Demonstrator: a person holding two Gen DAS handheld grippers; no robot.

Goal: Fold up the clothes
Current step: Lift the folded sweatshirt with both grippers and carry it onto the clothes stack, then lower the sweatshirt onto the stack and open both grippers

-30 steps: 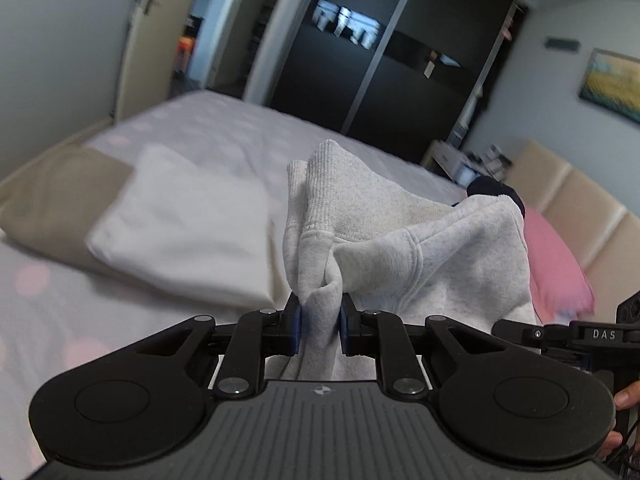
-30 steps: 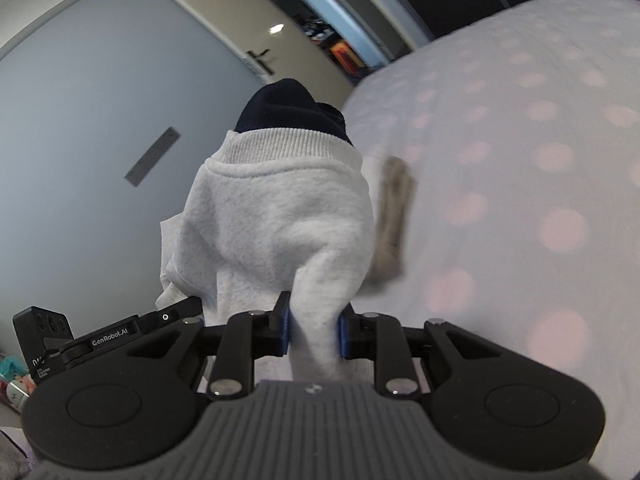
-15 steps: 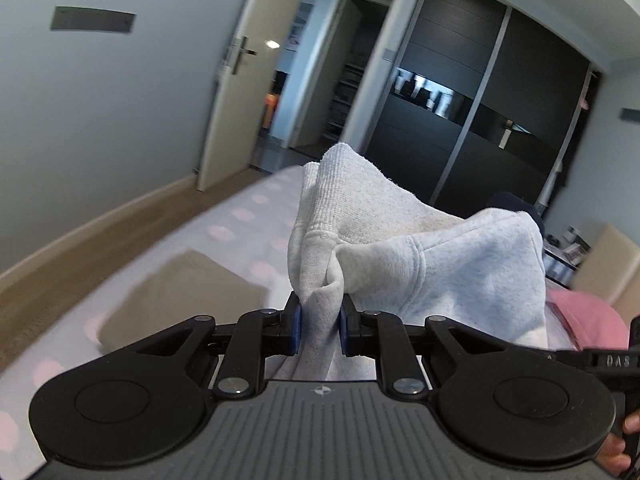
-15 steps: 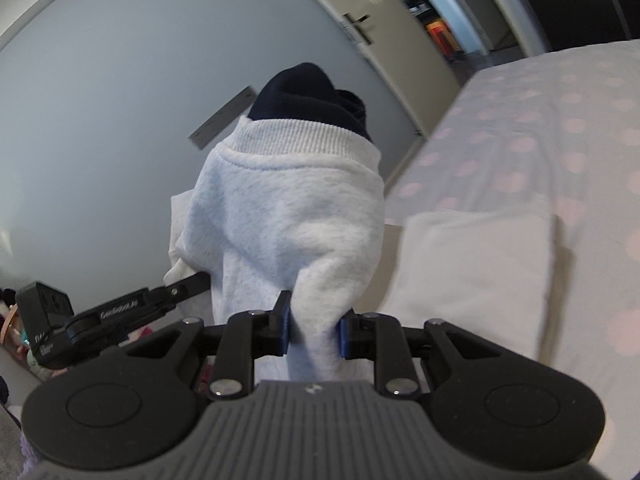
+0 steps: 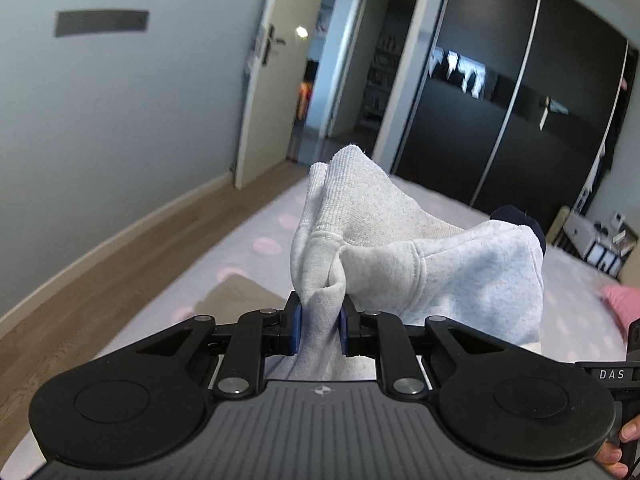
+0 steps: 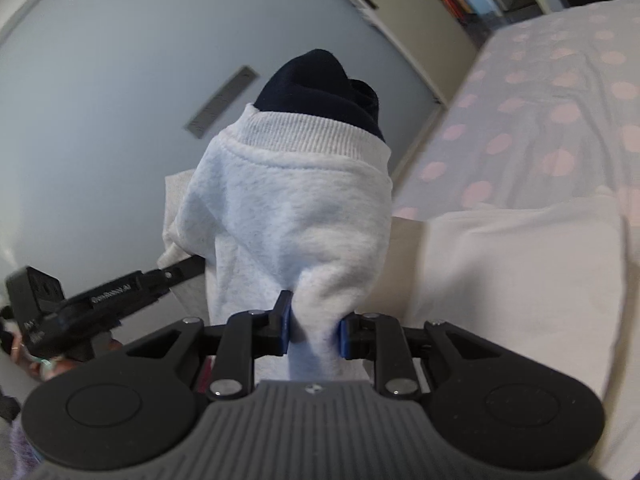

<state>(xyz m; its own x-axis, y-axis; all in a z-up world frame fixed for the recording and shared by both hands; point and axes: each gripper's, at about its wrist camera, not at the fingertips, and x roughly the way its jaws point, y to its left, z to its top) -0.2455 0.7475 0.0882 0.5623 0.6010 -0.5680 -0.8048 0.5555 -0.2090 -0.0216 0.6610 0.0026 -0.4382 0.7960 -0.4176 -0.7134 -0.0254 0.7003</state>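
Both claws, left claw (image 5: 319, 322) and right claw (image 6: 312, 330), stay clenched on bunched folds of the grey sweatshirt (image 5: 420, 264), which we carry in the air above the dotted bed (image 6: 560, 128); over the last second our views have swung from the mattress toward the wall and open door (image 5: 256, 92), so we judge the garment is being lifted to shake out. Open air surrounds it, though the folded white cloth (image 6: 516, 272) lies just beside the bed's edge below.
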